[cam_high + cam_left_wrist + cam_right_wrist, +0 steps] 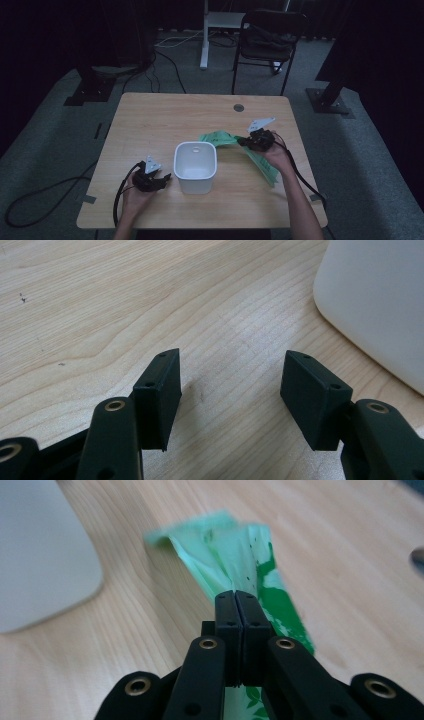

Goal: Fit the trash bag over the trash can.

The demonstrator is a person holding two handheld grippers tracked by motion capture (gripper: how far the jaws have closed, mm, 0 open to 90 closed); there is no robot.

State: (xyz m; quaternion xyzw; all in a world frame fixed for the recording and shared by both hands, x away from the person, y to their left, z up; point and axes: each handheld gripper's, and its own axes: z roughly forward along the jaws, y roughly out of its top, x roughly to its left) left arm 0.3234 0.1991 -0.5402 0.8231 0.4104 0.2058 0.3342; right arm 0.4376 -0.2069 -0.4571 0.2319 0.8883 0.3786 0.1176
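Forearms enter from the bottom of the high view, each hand carrying a gripper. On the wooden table (pixel 150 120) the right gripper (pixel 245 141) clenches a green plastic bag (pixel 260 157): thin, crumpled film, pale green with darker print, trailing from the jaws toward the person and fanning left toward the white bin (pixel 195 166). That bin stands mid-table, open-topped, between the 2 grippers. Bare wood lies behind it; the table's right edge is near the right hand.

Left gripper view: the left gripper (pixel 230 385) is released, its 2 jaws wide apart over bare wood, the white bin (pixel 375 300) just beside its right jaw.

Right gripper view: the right gripper (pixel 235 600) has its jaws pressed together on the green plastic bag (pixel 235 555), which spreads beyond the tips, lifted off the wood. The white bin (pixel 40 555) sits left, apart from the bag.
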